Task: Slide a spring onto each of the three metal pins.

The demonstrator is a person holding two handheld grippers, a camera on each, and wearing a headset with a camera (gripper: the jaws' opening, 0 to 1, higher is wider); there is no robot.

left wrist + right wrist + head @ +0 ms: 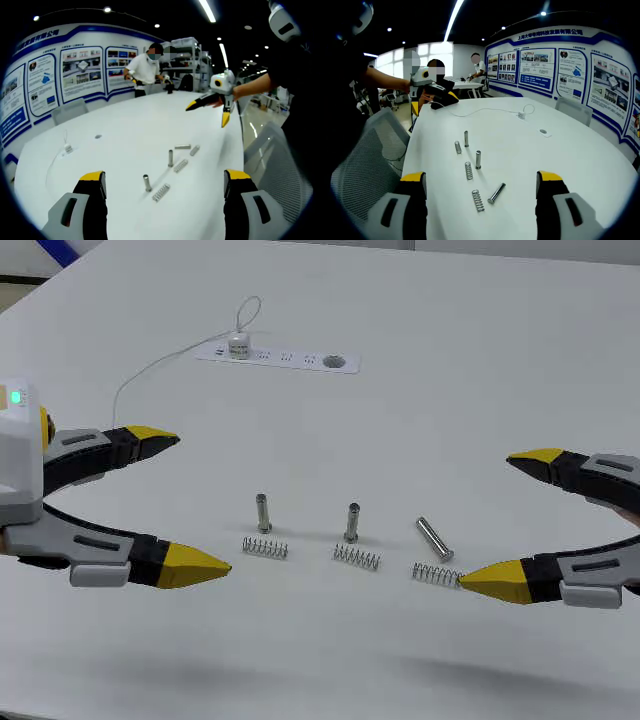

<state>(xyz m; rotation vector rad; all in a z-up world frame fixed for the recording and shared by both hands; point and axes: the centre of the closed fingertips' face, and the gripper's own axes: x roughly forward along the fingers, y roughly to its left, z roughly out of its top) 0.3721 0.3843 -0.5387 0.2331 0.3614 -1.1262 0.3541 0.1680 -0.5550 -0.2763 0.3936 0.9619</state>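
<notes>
left gripper (204,502) and right gripper (485,520) both gaping, empty. Right one nearer: end spring (436,574) lies lengthwise just off its lower tip (matching pin (434,538) lies flat).

Table (420,320): white and broad, seen in all three views.
Socket strip (285,357): white, laid flat on the table's far part.
Plug (238,344): small, white, seated near the strip's left end.
Cable (160,362): white, looped above the plug, trailed leftward.
Mesh chair (367,150): grey, placed beside the table edge.
Wall panels (555,55): blue-and-white, mounted behind the table.
</notes>
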